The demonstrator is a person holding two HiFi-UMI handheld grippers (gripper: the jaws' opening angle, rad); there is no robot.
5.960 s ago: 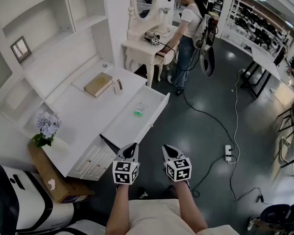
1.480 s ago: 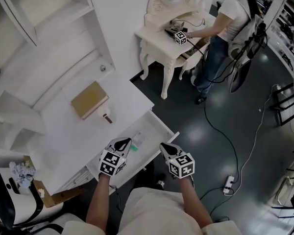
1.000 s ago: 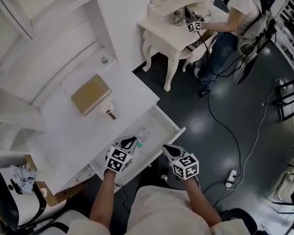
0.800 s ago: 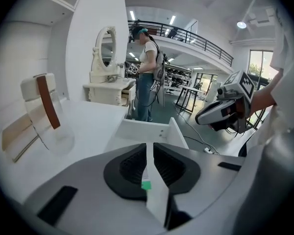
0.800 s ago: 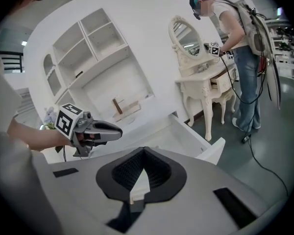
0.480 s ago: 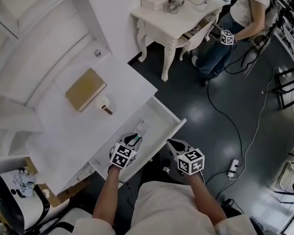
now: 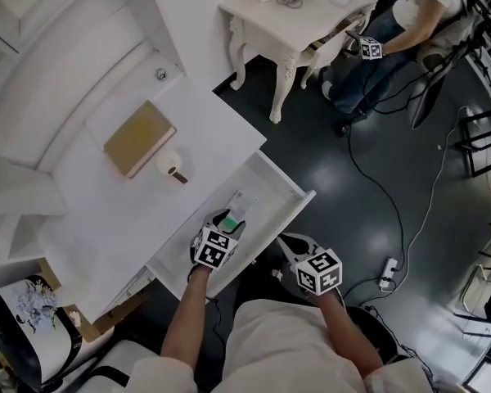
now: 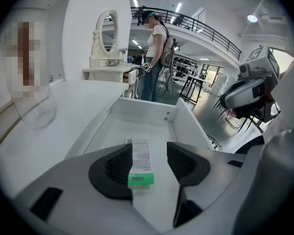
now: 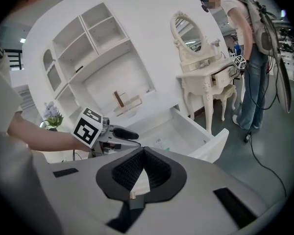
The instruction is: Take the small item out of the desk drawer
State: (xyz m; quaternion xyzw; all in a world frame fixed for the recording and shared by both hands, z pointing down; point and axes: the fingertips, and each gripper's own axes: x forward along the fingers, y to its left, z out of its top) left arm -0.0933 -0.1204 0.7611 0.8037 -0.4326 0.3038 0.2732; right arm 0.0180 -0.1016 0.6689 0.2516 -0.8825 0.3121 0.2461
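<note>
The white tabletop (image 7: 106, 211) has its drawer (image 7: 266, 191) pulled out. The left tool (image 8: 150, 164) sits low inside the drawer, its jaws opening on either side of the item without pressing on it. The right tool (image 9: 143, 155) hangs clenched and empty, outside the drawer. The small flat packet (image 8: 139, 156), white-labelled with a green end, lies flat on the drawer floor. It looks light, thin and likely slick, so pinch across its long edges near the middle.

Print on small item (image 8: 139, 160) illegible
</note>
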